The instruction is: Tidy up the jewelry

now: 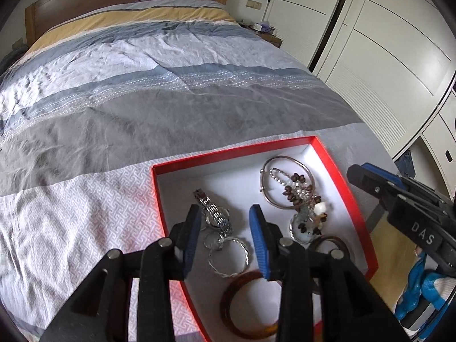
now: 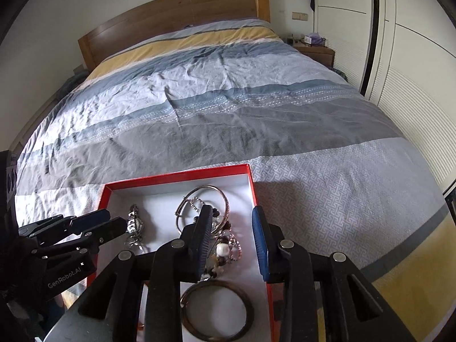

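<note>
A red box with a white inside (image 1: 225, 154) (image 2: 176, 175) lies on the bed's near end and holds the jewelry. In it are a silver watch (image 1: 214, 213) (image 2: 134, 223), silver rings (image 1: 228, 258), an amber bangle (image 1: 228, 305), a silver bangle (image 1: 280, 159) (image 2: 211, 188), a tangle of bead bracelets (image 1: 296, 191) (image 2: 225, 248) and a dark bangle (image 2: 248, 310). My left gripper (image 1: 225, 216) is open and empty above the watch and rings. My right gripper (image 2: 232, 216) is open and empty above the beads and the box's right wall.
The striped bedspread (image 1: 142, 108) (image 2: 228, 108) stretches ahead to a wooden headboard (image 2: 176, 14). White wardrobe doors (image 1: 370, 42) (image 2: 399, 57) stand to the right. A nightstand (image 2: 316, 50) sits by the headboard. Wooden floor (image 2: 413, 270) lies right of the bed.
</note>
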Tool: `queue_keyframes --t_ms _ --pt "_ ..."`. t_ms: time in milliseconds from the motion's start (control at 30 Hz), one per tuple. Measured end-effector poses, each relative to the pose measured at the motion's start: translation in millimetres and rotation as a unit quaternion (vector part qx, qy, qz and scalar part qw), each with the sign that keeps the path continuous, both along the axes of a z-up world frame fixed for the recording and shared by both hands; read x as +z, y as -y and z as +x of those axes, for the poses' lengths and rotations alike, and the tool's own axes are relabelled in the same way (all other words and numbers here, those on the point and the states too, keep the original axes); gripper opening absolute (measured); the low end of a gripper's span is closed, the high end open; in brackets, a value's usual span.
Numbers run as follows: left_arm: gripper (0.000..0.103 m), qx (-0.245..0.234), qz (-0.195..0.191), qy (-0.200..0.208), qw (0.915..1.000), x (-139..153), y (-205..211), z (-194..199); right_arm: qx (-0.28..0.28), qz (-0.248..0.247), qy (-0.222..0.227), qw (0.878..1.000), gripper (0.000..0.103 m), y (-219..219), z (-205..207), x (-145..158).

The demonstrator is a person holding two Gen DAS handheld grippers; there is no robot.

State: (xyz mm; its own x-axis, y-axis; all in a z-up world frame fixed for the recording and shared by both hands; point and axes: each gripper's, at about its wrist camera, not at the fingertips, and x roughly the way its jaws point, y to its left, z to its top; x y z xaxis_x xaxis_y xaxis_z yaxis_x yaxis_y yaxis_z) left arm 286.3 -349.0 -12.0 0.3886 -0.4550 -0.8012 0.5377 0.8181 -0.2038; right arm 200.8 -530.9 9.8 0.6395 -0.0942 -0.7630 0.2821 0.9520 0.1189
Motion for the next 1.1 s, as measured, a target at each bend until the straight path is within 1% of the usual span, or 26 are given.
queue_keyframes --t_ms 67,133,200,233,267,367,433,467,567,700,767,867,933,1033,1067,1100 --pt "0.033 0.007 -0.004 0.007 1.0000 12 -11 -11 0.002 -0.002 0.004 1.000 0.039 -11 -14 11" --pt "0.033 0.017 -0.005 0.018 0.9997 24 -26 -25 0.008 -0.004 0.009 1.000 0.042 -25 -27 22" --pt "0.033 0.025 0.003 0.040 0.9989 36 -44 -42 0.020 -0.008 0.013 1.000 0.046 -42 -43 32" --pt "0.033 0.029 0.010 0.050 0.9983 41 -53 -51 0.024 -0.010 0.016 1.000 0.051 -51 -51 38" --pt "0.033 0.032 0.017 0.058 0.9976 45 -63 -59 0.028 -0.011 0.019 0.999 0.053 -60 -60 42" --pt "0.033 0.052 0.037 0.075 0.9951 58 -97 -87 0.041 -0.010 0.025 0.999 0.057 -87 -86 54" --pt "0.033 0.061 0.053 0.089 0.9928 66 -120 -106 0.050 -0.008 0.026 0.998 0.057 -107 -105 60" --pt "0.033 0.064 0.055 0.091 0.9923 70 -133 -116 0.056 -0.008 0.026 0.998 0.058 -117 -114 63" --pt "0.033 0.098 0.056 0.091 0.9894 81 -174 -145 0.074 -0.018 0.026 0.997 0.060 -148 -145 69" --pt "0.033 0.145 0.069 0.090 0.9829 93 -224 -183 0.080 -0.018 0.035 0.996 0.064 -181 -185 76" --pt "0.033 0.166 0.074 0.098 0.9784 99 -244 -202 0.082 -0.020 0.038 0.996 0.071 -194 -202 79" --pt "0.034 0.194 0.080 0.114 0.9710 109 -271 -229 0.085 -0.026 0.042 0.995 0.074 -210 -225 84" --pt "0.034 0.207 0.080 0.125 0.9671 116 -285 -246 0.084 -0.025 0.045 0.995 0.075 -216 -237 88" --pt "0.035 0.219 0.081 0.143 0.9617 126 -302 -271 0.082 -0.029 0.052 0.995 0.082 -225 -255 95" --pt "0.037 0.222 0.079 0.145 0.9610 129 -308 -278 0.081 -0.032 0.055 0.995 0.085 -227 -261 98" --pt "0.038 0.224 0.076 0.147 0.9603 131 -311 -284 0.080 -0.033 0.057 0.995 0.085 -229 -266 100"
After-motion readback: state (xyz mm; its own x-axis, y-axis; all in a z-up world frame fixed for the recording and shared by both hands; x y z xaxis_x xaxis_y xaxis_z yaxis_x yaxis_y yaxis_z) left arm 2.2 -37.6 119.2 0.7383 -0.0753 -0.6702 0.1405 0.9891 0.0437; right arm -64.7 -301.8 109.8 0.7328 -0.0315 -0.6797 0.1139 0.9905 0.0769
